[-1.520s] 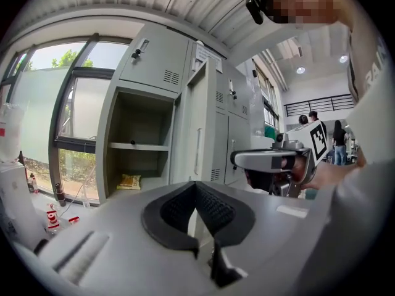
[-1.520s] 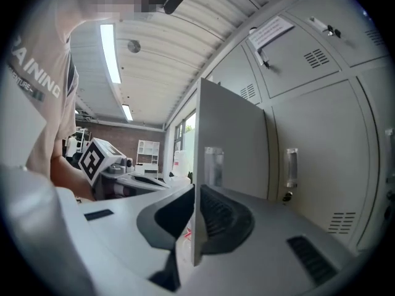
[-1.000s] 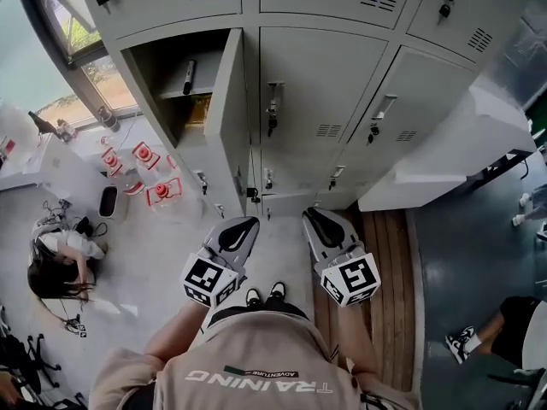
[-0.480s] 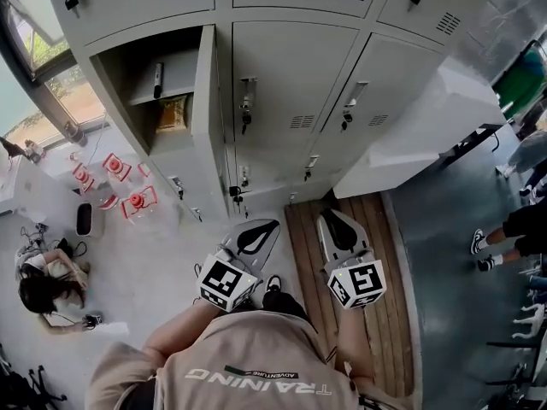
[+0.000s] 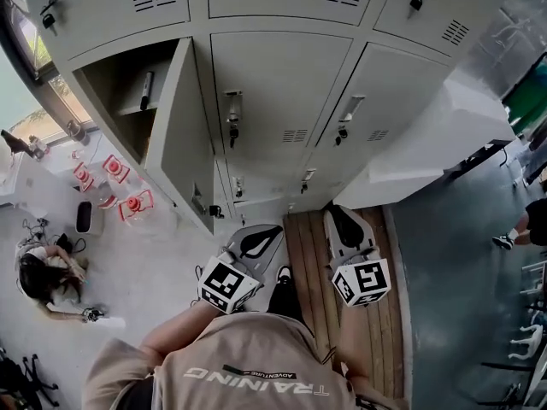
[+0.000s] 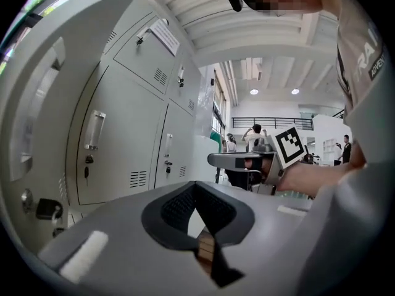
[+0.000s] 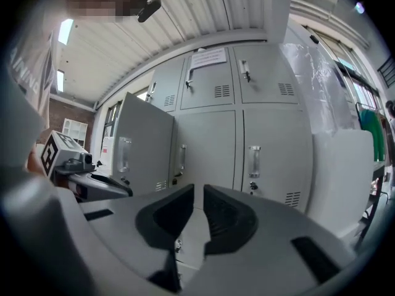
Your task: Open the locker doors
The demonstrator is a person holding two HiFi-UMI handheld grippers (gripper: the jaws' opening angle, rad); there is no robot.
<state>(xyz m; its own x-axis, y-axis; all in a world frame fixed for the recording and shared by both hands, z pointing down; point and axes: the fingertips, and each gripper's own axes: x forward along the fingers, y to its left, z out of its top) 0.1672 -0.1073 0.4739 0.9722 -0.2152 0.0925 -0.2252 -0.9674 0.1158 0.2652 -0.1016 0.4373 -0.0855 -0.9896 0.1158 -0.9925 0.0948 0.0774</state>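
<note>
A grey bank of lockers point(image 5: 282, 7) fills the far side of the scene, and its doors are the task's things. In the middle row the left door point(image 5: 184, 135) stands swung out towards the near side, showing a compartment point(image 5: 115, 88) with a shelf and a dark slim object point(image 5: 145, 90) standing on it. The middle door point(image 5: 282, 84) and the right door point(image 5: 397, 88) beside it are closed. To the right of the lockers stands a white block-shaped unit point(image 5: 444, 135), and a strip of wooden boards point(image 5: 309, 254) lies on the floor in front of the lockers. On the pale floor at far left a person point(image 5: 43, 272) sits low, with red-and-white items point(image 5: 137, 203) lying nearer the lockers. The left hand-held gripper point(image 5: 261, 236) point(image 6: 195, 187) is held low, pointing towards the bottom row of lockers and touching nothing; its jaws meet at the tips with nothing between them. The right hand-held gripper point(image 5: 340, 216) point(image 7: 199, 190) is over the boards beside it, also clear of the doors; its jaws stand a narrow slit apart and hold nothing. Each closed door has a vertical handle: the middle handle point(image 5: 232, 108) has a key point(image 5: 231, 133) hanging just below it, and the right handle point(image 5: 350, 109) sits near that door's left edge.
</note>
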